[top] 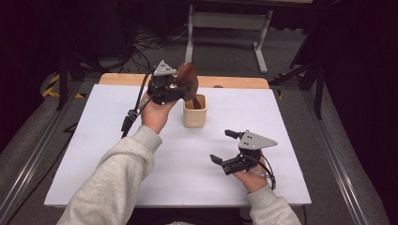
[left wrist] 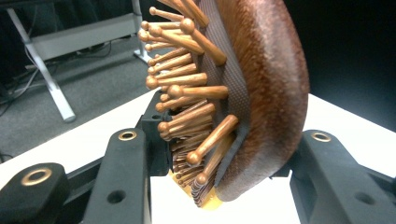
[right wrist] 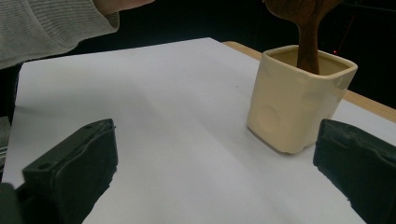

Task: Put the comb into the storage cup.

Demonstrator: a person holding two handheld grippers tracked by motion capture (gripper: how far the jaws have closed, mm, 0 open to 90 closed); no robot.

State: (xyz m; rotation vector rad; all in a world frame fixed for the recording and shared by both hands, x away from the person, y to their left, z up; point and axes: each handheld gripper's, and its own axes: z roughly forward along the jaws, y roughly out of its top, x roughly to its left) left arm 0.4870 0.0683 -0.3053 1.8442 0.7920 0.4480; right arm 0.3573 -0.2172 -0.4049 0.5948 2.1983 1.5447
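Observation:
A brown wooden hairbrush (top: 188, 79) with knobbed wooden bristles stands upright, its handle (right wrist: 309, 42) down inside a cream square cup (top: 194, 115) at the middle back of the white table (top: 117, 154). My left gripper (top: 180, 89) is shut on the brush head from the left, above the cup. In the left gripper view the brush head (left wrist: 266, 93) sits between the two jaws, bristles toward the left jaw. My right gripper (top: 220, 145) rests open near the front right and points at the cup (right wrist: 294, 107), with nothing between its jaws.
A wooden strip (top: 234, 82) runs along the table's far edge. Beyond it stand a grey desk frame (top: 225, 21) and floor cables. A grey sleeve (right wrist: 51, 23) shows at the upper left of the right gripper view. Bare white surface lies left of and in front of the cup.

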